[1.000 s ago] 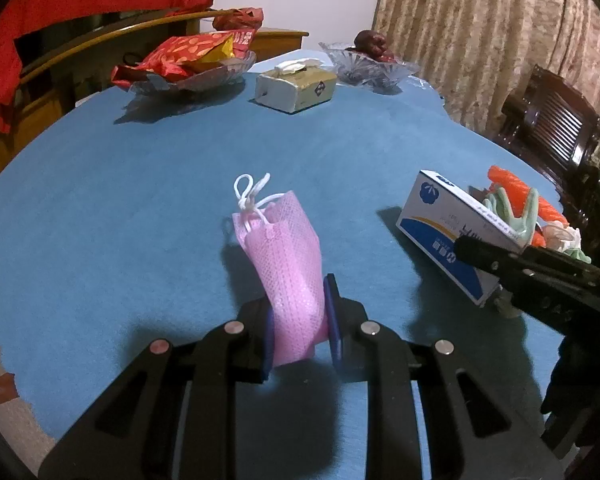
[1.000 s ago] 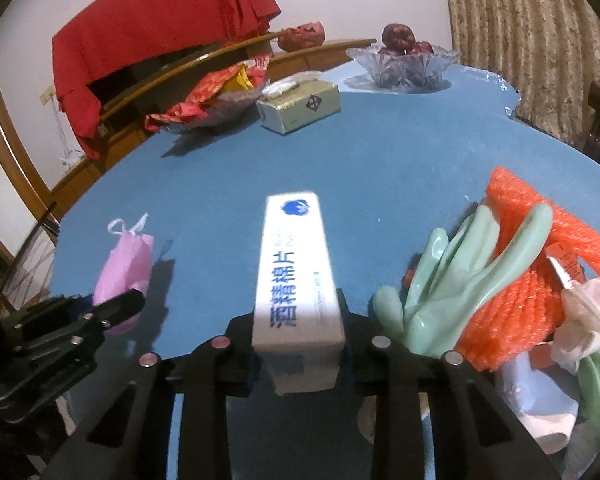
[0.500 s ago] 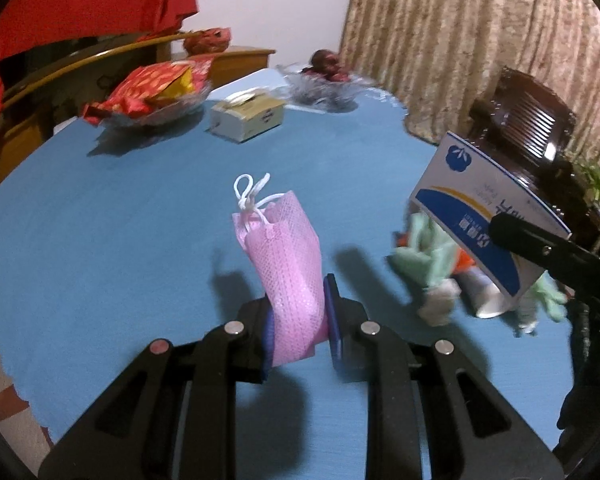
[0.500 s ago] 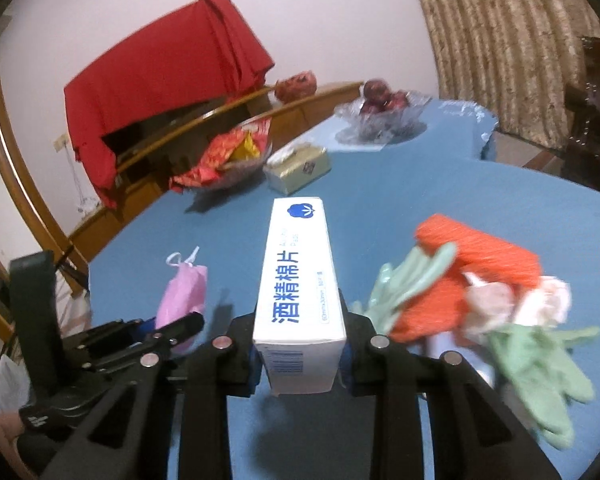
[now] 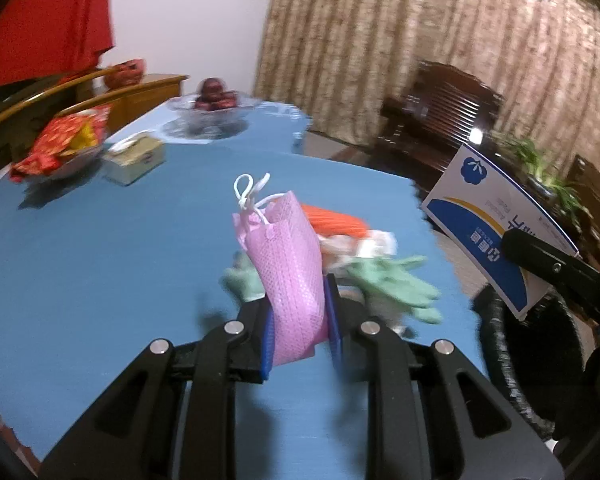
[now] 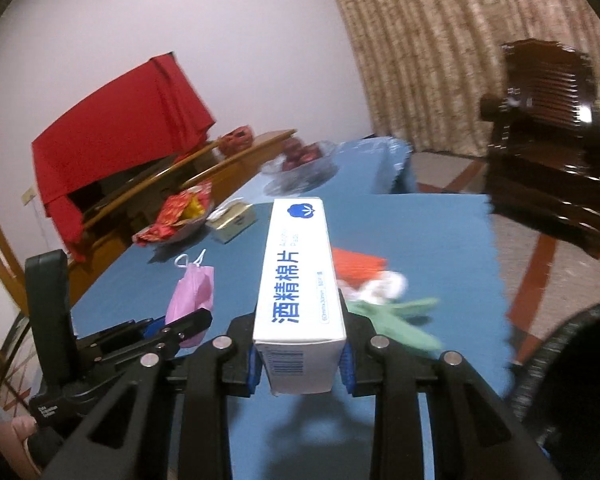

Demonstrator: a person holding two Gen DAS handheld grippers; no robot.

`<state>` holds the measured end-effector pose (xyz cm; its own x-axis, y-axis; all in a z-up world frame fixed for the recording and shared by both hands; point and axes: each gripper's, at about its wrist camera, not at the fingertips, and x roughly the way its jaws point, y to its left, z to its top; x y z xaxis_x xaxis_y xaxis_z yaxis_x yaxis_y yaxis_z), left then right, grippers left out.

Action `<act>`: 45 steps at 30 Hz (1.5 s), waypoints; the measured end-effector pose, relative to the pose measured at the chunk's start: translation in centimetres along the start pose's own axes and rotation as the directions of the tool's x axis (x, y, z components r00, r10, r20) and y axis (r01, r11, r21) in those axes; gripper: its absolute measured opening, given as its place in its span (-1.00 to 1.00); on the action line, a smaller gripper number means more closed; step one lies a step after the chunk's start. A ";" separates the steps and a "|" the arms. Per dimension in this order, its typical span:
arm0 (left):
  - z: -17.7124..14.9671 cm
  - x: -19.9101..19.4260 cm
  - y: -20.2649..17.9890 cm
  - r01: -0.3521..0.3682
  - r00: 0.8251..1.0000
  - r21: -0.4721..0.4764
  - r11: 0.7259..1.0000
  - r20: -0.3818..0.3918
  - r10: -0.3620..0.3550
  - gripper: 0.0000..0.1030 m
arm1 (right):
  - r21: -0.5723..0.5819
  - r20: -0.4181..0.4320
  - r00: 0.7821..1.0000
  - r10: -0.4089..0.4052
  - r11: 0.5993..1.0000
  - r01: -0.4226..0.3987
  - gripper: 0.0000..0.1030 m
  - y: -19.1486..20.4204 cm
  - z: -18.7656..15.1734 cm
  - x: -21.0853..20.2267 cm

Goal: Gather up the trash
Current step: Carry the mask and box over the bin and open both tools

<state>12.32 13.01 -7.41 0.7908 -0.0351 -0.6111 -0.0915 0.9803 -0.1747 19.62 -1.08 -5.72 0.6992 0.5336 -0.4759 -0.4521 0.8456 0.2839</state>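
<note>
My left gripper [image 5: 298,320] is shut on a pink face mask [image 5: 290,264] with white ear loops, held upright above the blue table [image 5: 100,248]. My right gripper [image 6: 300,354] is shut on a white and blue box of alcohol pads [image 6: 298,276], lifted clear of the table. That box [image 5: 496,236] shows at the right of the left wrist view, above a black bin [image 5: 512,368]. The mask [image 6: 192,300] and left gripper [image 6: 188,324] appear low left in the right wrist view. On the table lie green rubber gloves [image 5: 396,280], an orange foam net [image 5: 332,220] and crumpled white paper [image 6: 384,284].
The black bin [image 6: 572,368] stands off the table's right edge. Far back on the table are a tissue box [image 5: 134,158], a glass fruit bowl [image 5: 212,108] and a dish of red snack packets [image 5: 60,144]. A dark wooden chair [image 6: 552,144] stands by the curtain.
Both grippers have risen and swung right, carrying the mask and the box. The box has left the table. The black bin and the table's right edge have come into view.
</note>
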 end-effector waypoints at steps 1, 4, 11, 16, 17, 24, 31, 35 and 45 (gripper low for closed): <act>0.0 0.1 -1.1 0.018 1.000 0.013 1.000 -0.001 -0.018 -0.59 | 0.003 0.005 1.000 -0.012 1.000 0.012 -0.42 -0.4 0.0 -0.6; 0.0 0.4 -3.8 0.063 0.998 0.047 0.997 -0.003 -0.063 -0.59 | 0.011 0.022 0.997 -0.070 0.997 0.070 -0.42 -2.2 -0.2 -2.8; -0.6 1.4 -10.1 0.167 0.986 0.127 0.978 -0.032 -0.164 -0.59 | 0.050 0.048 0.983 -0.175 0.984 0.172 -0.42 -6.0 -1.0 -6.8; -1.3 2.2 -14.0 0.230 0.973 0.179 0.957 -0.059 -0.223 -0.59 | 0.080 0.046 0.968 -0.247 0.967 0.243 -0.42 -8.6 -2.3 -9.2; -1.5 2.4 -15.0 0.244 0.970 0.192 0.951 -0.066 -0.236 -0.59 | 0.087 0.044 0.964 -0.261 0.963 0.256 -0.42 -9.1 -2.6 -9.7; -3.0 3.6 -19.4 0.333 0.942 0.248 0.910 -0.124 -0.311 -0.59 | 0.137 0.016 0.933 -0.360 0.925 0.354 -0.42 -12.9 -5.0 -12.7; -4.6 5.1 -23.7 0.391 0.919 0.290 0.873 -0.174 -0.354 -0.59 | 0.180 -0.017 0.902 -0.432 0.886 0.428 -0.42 -15.9 -7.2 -15.0; -5.5 5.9 -25.7 0.417 0.907 0.306 0.856 -0.201 -0.370 -0.59 | 0.204 -0.038 0.888 -0.459 0.866 0.456 -0.42 -17.3 -8.1 -15.5; -6.4 6.7 -28.2 0.486 0.872 0.302 0.820 -0.237 -0.429 -0.11 | 0.218 -0.095 0.856 -0.508 0.829 0.515 -0.35 -19.8 -9.5 -16.0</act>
<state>16.40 -16.13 -11.50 0.5854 -0.4971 -0.6404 0.4919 0.8457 -0.2068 12.09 -26.55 -11.67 0.7756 0.0262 -0.6307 0.1064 0.9794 0.1715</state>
